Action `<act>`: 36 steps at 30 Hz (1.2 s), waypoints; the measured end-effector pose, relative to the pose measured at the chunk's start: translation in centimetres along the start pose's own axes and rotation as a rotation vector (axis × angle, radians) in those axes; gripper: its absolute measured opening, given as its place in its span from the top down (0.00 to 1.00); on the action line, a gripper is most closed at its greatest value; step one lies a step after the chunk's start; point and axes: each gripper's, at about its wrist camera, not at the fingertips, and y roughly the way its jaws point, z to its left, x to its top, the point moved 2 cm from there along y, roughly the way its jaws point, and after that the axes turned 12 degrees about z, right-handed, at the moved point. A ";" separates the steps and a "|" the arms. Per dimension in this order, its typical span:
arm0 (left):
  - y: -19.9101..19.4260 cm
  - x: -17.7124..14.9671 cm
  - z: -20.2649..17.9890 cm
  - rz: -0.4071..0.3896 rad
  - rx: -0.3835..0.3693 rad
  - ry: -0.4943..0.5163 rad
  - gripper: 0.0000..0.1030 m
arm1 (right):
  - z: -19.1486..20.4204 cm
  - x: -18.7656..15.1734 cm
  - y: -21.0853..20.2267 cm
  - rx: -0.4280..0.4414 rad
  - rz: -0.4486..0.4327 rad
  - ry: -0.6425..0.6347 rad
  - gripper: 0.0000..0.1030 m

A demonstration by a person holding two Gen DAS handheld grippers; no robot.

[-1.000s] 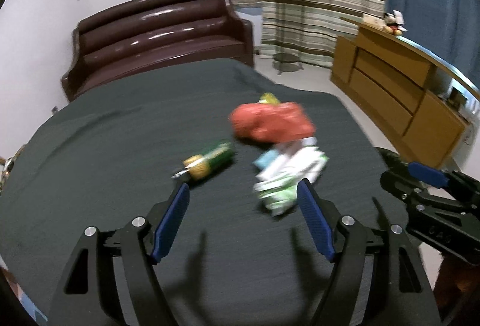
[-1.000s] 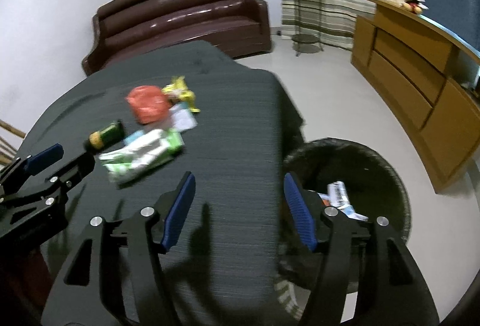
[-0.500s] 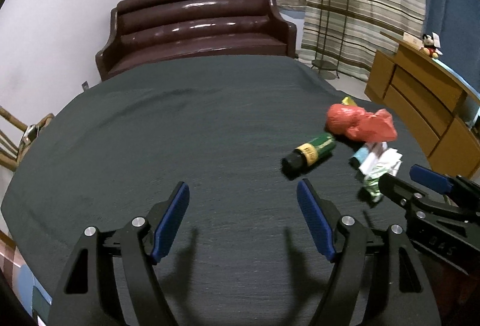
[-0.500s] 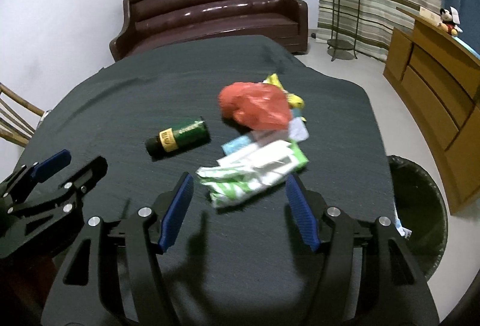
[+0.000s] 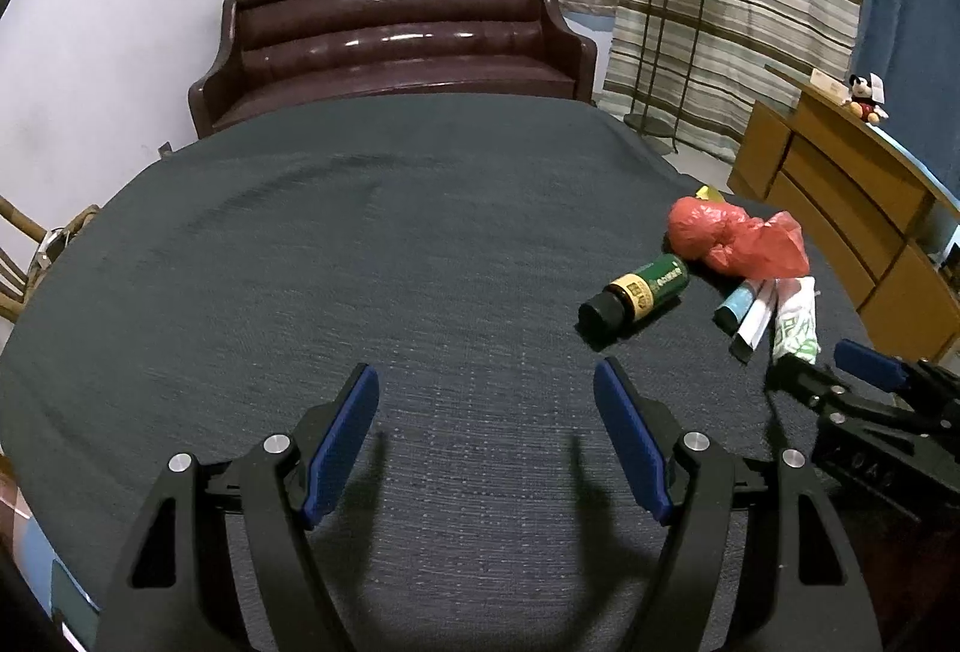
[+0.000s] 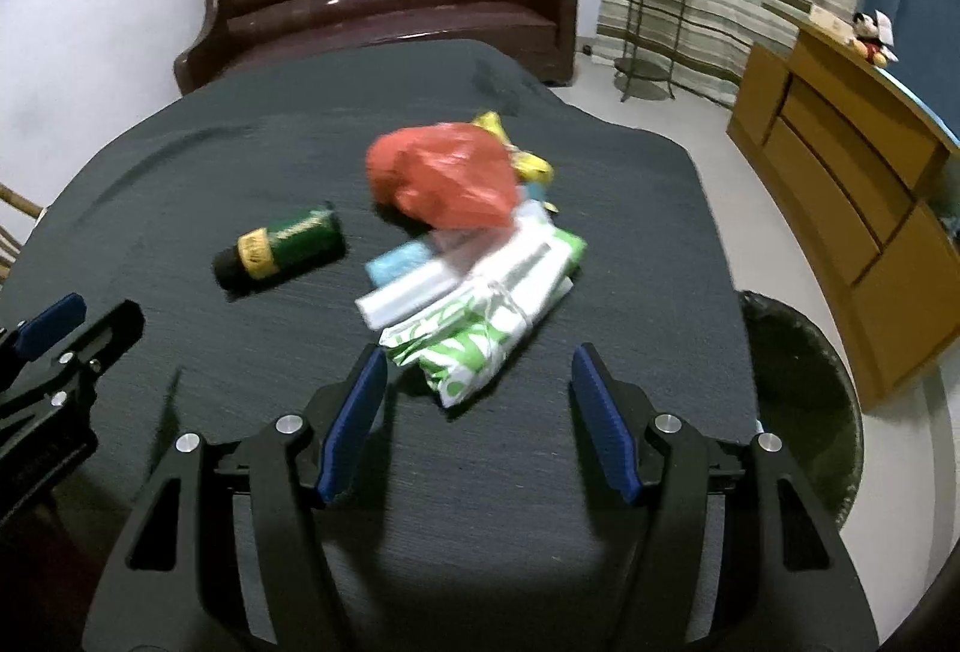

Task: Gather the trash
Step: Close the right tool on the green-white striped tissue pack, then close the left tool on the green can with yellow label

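Note:
Trash lies on a dark cloth-covered table (image 5: 360, 262): a red plastic bag (image 6: 444, 175), a small green bottle (image 6: 282, 247) on its side, a green-and-white wrapper (image 6: 486, 328) with white and blue packets, and a yellow wrapper (image 6: 522, 153) behind the bag. My right gripper (image 6: 474, 406) is open and empty, just short of the green-and-white wrapper. My left gripper (image 5: 486, 430) is open and empty over bare cloth, left of the bottle (image 5: 639, 292) and the red bag (image 5: 732, 238). A black trash bin (image 6: 798, 388) stands on the floor right of the table.
A brown leather sofa (image 5: 390, 45) stands beyond the table. A wooden dresser (image 5: 852, 208) with a Mickey toy (image 5: 864, 96) is on the right. A plant stand (image 5: 672, 21) stands before striped curtains. A wooden chair (image 5: 24, 262) is at the left edge.
My right gripper swung left from the bin and moved closer to the green-and-white wrapper. My left gripper turned left, so the trash now sits at its right. Both stayed open.

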 end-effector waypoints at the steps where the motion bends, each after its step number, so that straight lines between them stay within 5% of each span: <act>1: 0.0 0.0 -0.1 0.001 -0.002 0.003 0.30 | -0.4 -0.1 0.0 -0.005 0.000 0.004 0.39; 11: -0.2 -0.1 -0.6 0.003 -0.013 0.032 0.30 | -4.0 -0.8 -0.2 -0.029 0.008 0.075 0.39; 28: -0.6 0.9 -1.6 -0.017 -0.015 0.075 0.30 | -2.8 2.3 0.5 0.002 -0.022 0.079 0.39; 31: -0.3 1.3 -2.0 -0.016 -0.018 0.084 0.30 | -3.3 2.3 0.9 0.005 -0.007 0.089 0.45; 36: 0.2 2.1 -3.0 -0.008 -0.028 0.112 0.30 | -3.9 1.9 1.3 0.014 0.021 0.089 0.69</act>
